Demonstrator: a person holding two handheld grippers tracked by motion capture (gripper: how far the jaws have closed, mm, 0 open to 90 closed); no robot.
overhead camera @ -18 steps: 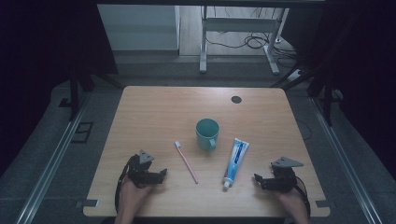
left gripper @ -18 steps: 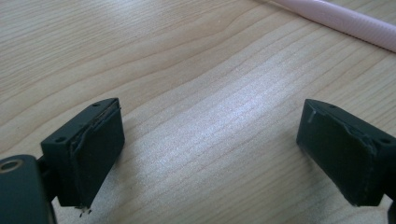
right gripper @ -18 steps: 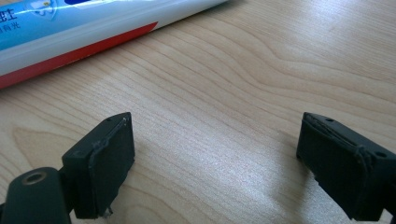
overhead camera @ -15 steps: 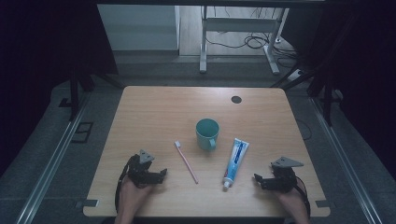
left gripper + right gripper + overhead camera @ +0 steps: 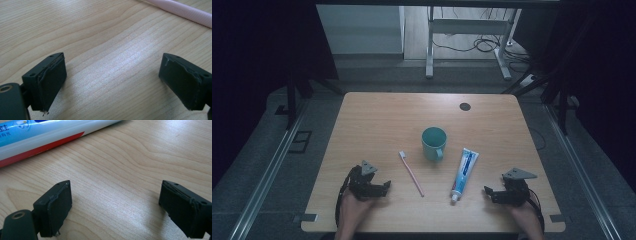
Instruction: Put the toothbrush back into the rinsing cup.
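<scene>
High view first: I've got the wooden table (image 5: 377, 120) as the biggest thing, light wood grain, with a small dark round spot (image 5: 465, 106) near its far right corner. Roughly in the middle sits a teal mug (image 5: 434, 143), upright, handle toward me. Just right of it lies the toothpaste tube (image 5: 463, 173), cap end pointing at the near edge, close to my right gripper (image 5: 490, 193) but not touching. Left of the mug is the pink toothbrush (image 5: 411, 173), lying diagonally with the bristle end farther away, between the mug and my left gripper (image 5: 383, 186). Both grippers sit low at the near edge, well apart from each other. Left gripper view has the jaws spread wide with bare wood between them, toothbrush handle (image 5: 180, 11) up top. Right gripper's same deal: jaws wide, nothing between them, the tube (image 5: 50, 135) just ahead.
</scene>
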